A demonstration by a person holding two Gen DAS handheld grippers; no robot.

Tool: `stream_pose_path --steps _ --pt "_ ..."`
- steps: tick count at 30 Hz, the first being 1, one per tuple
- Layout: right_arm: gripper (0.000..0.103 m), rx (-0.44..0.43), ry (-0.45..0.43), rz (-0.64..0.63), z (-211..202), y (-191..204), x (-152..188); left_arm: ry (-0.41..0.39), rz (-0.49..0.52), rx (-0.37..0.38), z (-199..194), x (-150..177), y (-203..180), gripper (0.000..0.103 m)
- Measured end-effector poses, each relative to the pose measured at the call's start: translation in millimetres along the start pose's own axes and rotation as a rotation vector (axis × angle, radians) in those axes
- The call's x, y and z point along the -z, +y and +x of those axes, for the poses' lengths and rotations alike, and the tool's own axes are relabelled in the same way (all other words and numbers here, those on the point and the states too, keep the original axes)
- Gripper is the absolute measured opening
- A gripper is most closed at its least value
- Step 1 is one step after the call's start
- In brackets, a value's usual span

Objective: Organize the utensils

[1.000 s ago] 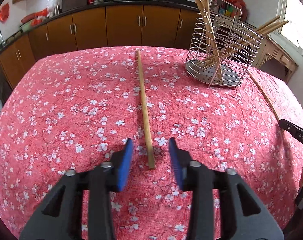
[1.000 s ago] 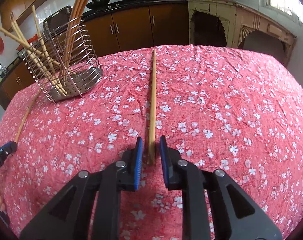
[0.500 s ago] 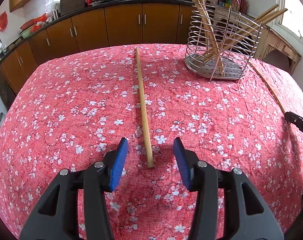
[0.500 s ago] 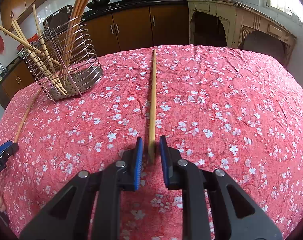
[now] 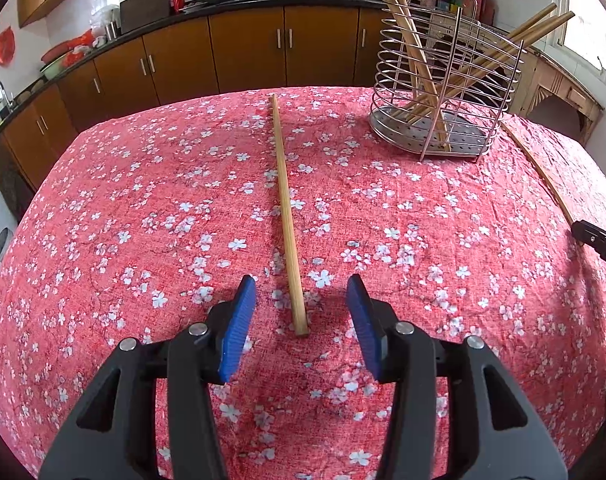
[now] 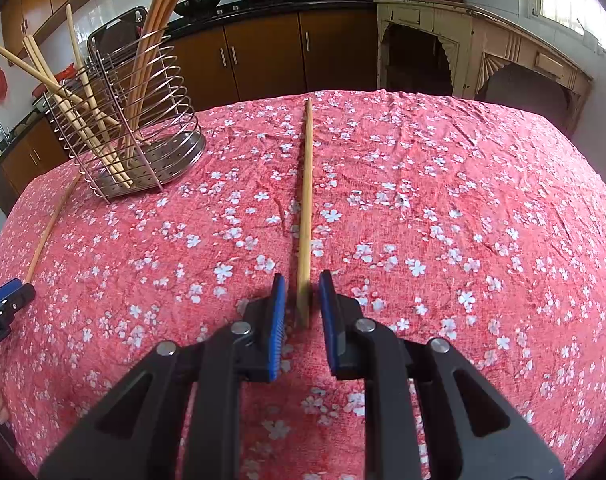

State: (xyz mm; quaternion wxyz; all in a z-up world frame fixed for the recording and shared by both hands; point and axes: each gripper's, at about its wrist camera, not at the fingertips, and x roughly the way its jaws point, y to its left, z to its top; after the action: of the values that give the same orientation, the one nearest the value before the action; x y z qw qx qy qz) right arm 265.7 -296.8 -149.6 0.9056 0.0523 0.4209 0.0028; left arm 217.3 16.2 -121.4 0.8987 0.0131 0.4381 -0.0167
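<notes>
Lying on cloth (image 5: 143, 200): left chopstick (image 5: 287, 216), right chopstick (image 6: 305, 208).
Left gripper (image 5: 301, 296): parted wide, just been opening, left chopstick's end between, untouched.
Right gripper (image 6: 301, 292): narrow gap, right chopstick's end between, not pinched.

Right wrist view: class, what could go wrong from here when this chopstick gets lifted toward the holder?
1. The right hand-held gripper straddles only the near end of the chopstick; gripped there, the long far end may sag or swing.
2. The wire holder already holds leaning chopsticks, so a new one could snag on them.
</notes>
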Motion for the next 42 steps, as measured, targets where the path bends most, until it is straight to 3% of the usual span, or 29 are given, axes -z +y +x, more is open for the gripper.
stream_pose_path --steps 18,21,23,27,30,33,42 --pt "0.019 0.014 0.001 -0.011 -2 3 2 0.001 0.011 -0.003 -5 5 0 0.047" --pt "0.009 0.024 0.000 -0.002 -3 1 3 -0.006 0.006 -0.011 -9 9 -1 0.027" --pt "0.008 0.001 0.000 0.021 -3 -5 3 -0.007 0.003 -0.012 -11 10 0 0.012" --pt "0.008 -0.011 -0.013 0.040 -7 -14 4 -0.008 -0.011 0.009 -14 11 7 0.007" --pt "0.007 0.000 -0.059 0.020 -22 -15 8 -0.010 -0.031 0.038 -22 16 17 0.007" --pt "0.007 0.017 -0.135 -0.008 -49 -15 6 -0.063 -0.030 0.037 -41 18 26 0.006" --pt "0.007 0.023 -0.401 -0.041 -136 -13 -28 -0.322 -0.073 0.048 -129 -10 49 0.006"
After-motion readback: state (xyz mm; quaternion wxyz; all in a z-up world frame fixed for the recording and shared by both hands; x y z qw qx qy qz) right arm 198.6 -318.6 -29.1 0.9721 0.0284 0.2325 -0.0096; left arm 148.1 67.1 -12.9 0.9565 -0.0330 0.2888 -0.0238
